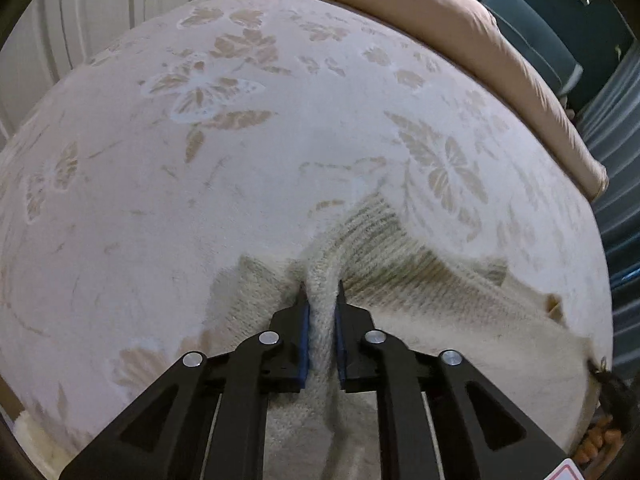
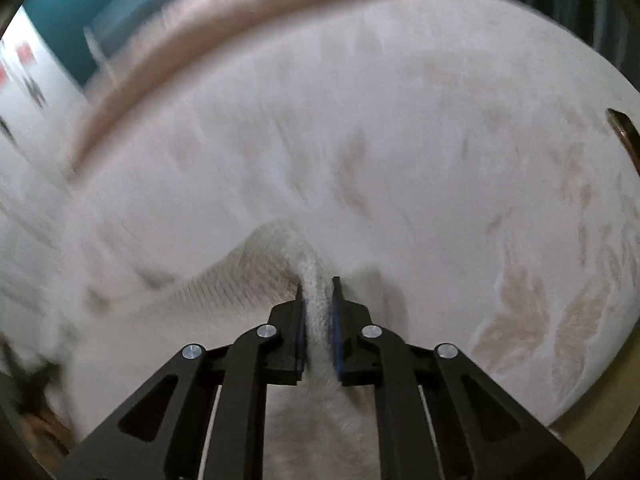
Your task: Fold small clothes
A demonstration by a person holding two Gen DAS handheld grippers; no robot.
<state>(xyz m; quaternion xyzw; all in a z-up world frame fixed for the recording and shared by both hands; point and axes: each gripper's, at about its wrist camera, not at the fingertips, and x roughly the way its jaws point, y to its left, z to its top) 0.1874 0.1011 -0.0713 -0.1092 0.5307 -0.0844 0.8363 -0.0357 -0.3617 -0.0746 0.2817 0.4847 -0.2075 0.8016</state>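
- Two grippers each hold a pinch of one cream knitted garment (image 1: 420, 300) over a bed.
- Left gripper (image 1: 321, 292): its jaws are closed on a raised ridge of the knit, which stands up between the blue pads (image 1: 305, 344) and runs back toward the camera.
- From that ridge the garment spreads to the right in the left wrist view, its ribbed surface sagging and creased, with a small tan label (image 1: 554, 304) near its far right edge.
- A smaller part of the garment lies to the left of the left gripper, resting on the bed.
- Right gripper (image 2: 318, 288): its jaws likewise clamp a bunched fold of the same garment (image 2: 240, 276), the knit rising between the fingers in a narrow crest.
- In the right wrist view, which is blurred, the garment stretches away to the left of the gripper.
- The bed is covered with a pale pink blanket (image 1: 200, 200) patterned with tan leaves and butterflies; the garment lies near its front edge in both views.
- A plain tan pillow (image 1: 460, 32) lies along the far edge of the bed.
- Behind the pillow is a teal headboard (image 1: 532, 12).
- At the lower right edge of the left wrist view a dark object shows beside the garment; what it is cannot be told.
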